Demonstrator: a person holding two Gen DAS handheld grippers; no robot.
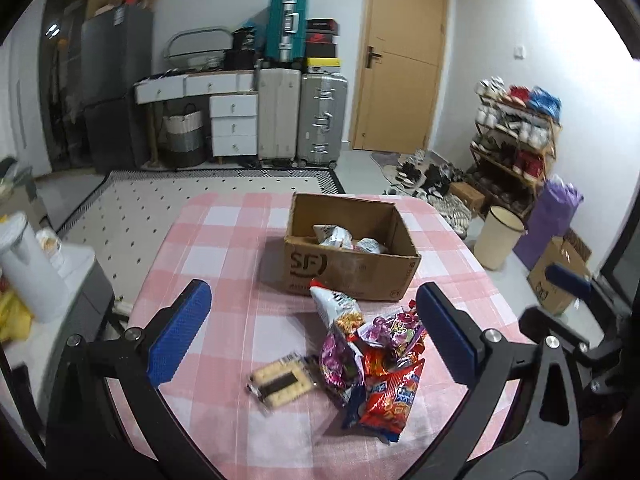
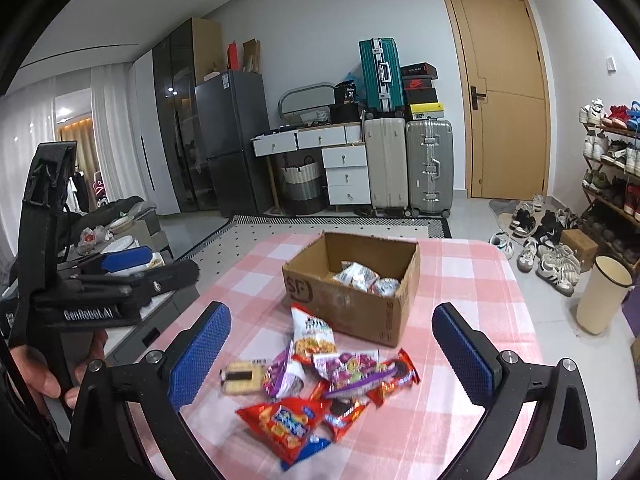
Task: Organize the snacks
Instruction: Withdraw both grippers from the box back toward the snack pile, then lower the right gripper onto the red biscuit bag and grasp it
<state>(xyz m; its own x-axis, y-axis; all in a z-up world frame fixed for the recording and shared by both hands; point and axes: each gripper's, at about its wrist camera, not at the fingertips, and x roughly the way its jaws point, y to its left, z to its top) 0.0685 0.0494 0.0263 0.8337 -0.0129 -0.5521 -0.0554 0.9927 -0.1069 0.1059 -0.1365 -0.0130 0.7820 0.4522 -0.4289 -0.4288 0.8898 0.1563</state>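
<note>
An open cardboard box [image 1: 352, 264] [image 2: 352, 300] stands on the pink checked table and holds a few white snack packets [image 1: 340, 237] [image 2: 362, 277]. In front of it lies a loose pile of snacks: a white chip bag [image 1: 334, 304] [image 2: 312, 334], purple packets [image 1: 340, 364] [image 2: 352, 368], a red bag [image 1: 390, 396] [image 2: 286, 424] and a clear-wrapped cracker pack [image 1: 280, 380] [image 2: 240, 378]. My left gripper [image 1: 316, 332] is open and empty above the pile. My right gripper [image 2: 330, 360] is open and empty above the pile too. The left gripper also shows at the left of the right wrist view [image 2: 128, 260].
The pink checked tablecloth [image 1: 224, 248] [image 2: 460, 280] covers the table. A cream bin [image 1: 498, 236] [image 2: 604, 300] stands on the floor at the right, with shoes and a shoe rack [image 1: 516, 136] beyond. A side cabinet with a white jug [image 1: 28, 268] is at the left.
</note>
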